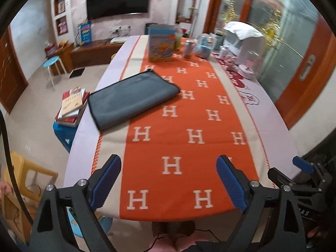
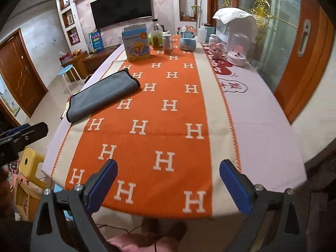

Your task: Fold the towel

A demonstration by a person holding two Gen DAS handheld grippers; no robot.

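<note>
Grey towel [image 1: 132, 99] folded flat, lying left of centre in the left wrist view, partly on the orange runner [image 1: 189, 126] with white H letters and partly on the pale cloth beside it. Dark hem along its edges; the rounded fold facing right, toward the middle of the frame. In the right wrist view the same towel [image 2: 100, 96] in the left half, its near corner close to the table edge.

Left gripper [image 1: 169, 180] at the bottom of its own view, jaws spread wide, nothing between the blue pads [image 1: 107, 182], above the near end of the runner and well apart from the towel. Right gripper [image 2: 168, 184] the same: released, blue pads [image 2: 235, 189] far from each other, empty, at the bottom over the near table edge. A part of the right gripper visible also at the lower right of the left wrist view, and a dark part of the left one at the left edge of the right wrist view.

At the far end of the table, top centre: a blue carton [image 2: 137, 43] with a cartoon duck, a bottle [image 2: 157, 36] of yellowish liquid, a jar [image 2: 167, 44], a snow globe [image 2: 187, 37]. Further right a white appliance [image 2: 237, 26] under a white cloth, and a small pink figure [image 2: 217, 49], perhaps a pig, too blurred for certainty. Black television [image 1: 118, 0] on the wall behind. Stack of books [image 1: 72, 105] on a blue stool, left of the towel.
</note>
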